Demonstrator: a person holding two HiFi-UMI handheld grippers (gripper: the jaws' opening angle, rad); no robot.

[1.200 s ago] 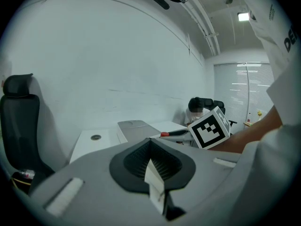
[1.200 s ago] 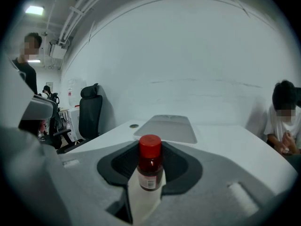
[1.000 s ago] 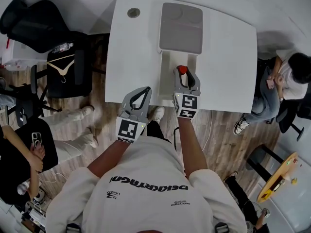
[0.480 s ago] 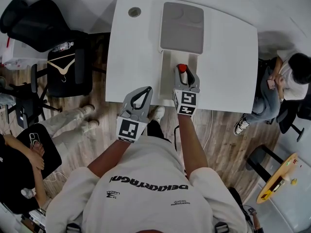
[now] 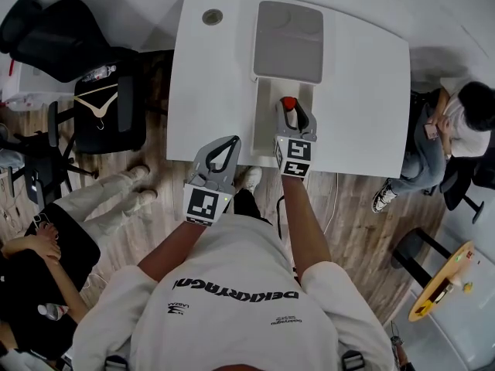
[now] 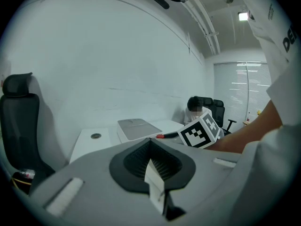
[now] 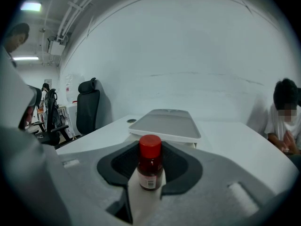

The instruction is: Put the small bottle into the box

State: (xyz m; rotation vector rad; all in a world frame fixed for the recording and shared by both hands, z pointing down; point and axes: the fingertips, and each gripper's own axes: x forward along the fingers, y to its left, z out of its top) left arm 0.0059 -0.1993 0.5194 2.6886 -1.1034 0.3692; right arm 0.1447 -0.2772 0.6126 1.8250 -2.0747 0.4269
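Note:
My right gripper (image 5: 291,114) is shut on the small bottle (image 5: 288,103), a dark red bottle with a red cap (image 7: 150,147) and a label. It holds the bottle upright over the near, open white part of the box (image 5: 267,103). The box's grey lid (image 5: 288,41) lies flat behind it, at the back of the white table (image 5: 363,83). In the right gripper view the box (image 7: 165,123) lies just beyond the bottle (image 7: 150,169). My left gripper (image 5: 222,155) hovers at the table's front edge, shut and empty. Its jaws (image 6: 151,147) meet with nothing between them.
A round grey grommet (image 5: 213,16) sits in the table's back left corner. Black chairs (image 5: 108,103) stand to the left of the table. A seated person (image 5: 452,130) is at the right, and another person (image 5: 42,246) sits at the lower left.
My right gripper has carried the bottle a little forward, over the box's open part. The left gripper has stayed put.

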